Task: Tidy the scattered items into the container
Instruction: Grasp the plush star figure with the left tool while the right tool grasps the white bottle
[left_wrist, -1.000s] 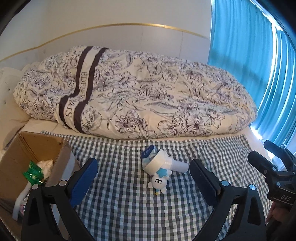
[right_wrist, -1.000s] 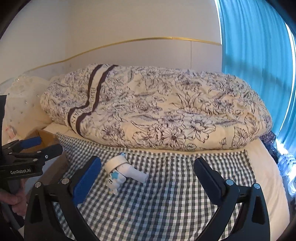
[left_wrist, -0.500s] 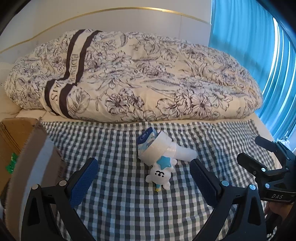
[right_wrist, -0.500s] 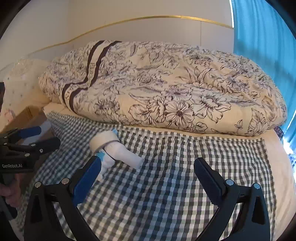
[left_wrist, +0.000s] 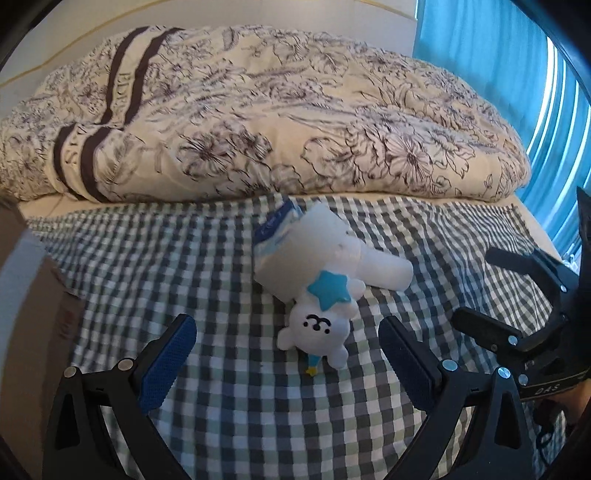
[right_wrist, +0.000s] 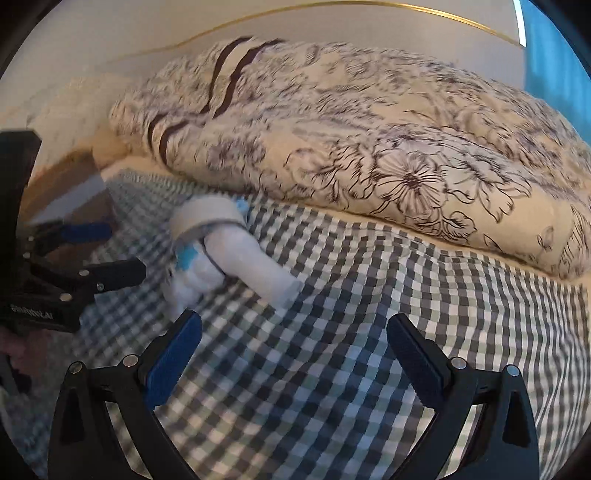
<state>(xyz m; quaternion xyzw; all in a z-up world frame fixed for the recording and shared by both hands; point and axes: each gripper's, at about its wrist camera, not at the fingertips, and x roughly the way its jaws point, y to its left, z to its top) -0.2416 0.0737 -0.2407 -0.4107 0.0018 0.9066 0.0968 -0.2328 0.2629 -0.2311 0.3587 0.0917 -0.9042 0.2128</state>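
Observation:
A small pile lies on the checked cloth (left_wrist: 229, 413). It holds a white plush toy (left_wrist: 317, 326) with a blue star, a white roll (left_wrist: 306, 251), a white tube (left_wrist: 386, 271) and a blue packet (left_wrist: 276, 226) behind them. My left gripper (left_wrist: 288, 354) is open just in front of the plush, whose head sits between the finger lines. My right gripper (right_wrist: 295, 354) is open over bare cloth, with the blurred plush (right_wrist: 192, 280) and tube (right_wrist: 260, 275) ahead to its left. The cardboard box (left_wrist: 33, 295) is at the left edge, its inside hidden.
A bulky floral duvet (left_wrist: 258, 110) lies along the back of the bed behind the pile. Blue curtains (left_wrist: 554, 92) hang at the right. The right gripper (left_wrist: 478, 286) shows open at the right of the left wrist view, and the left gripper (right_wrist: 123, 253) at the left of the right wrist view.
Both grippers have moved forward and lower toward the pile, which now looks larger. The box has slid to the left edge, its inside out of sight. Both stay open.

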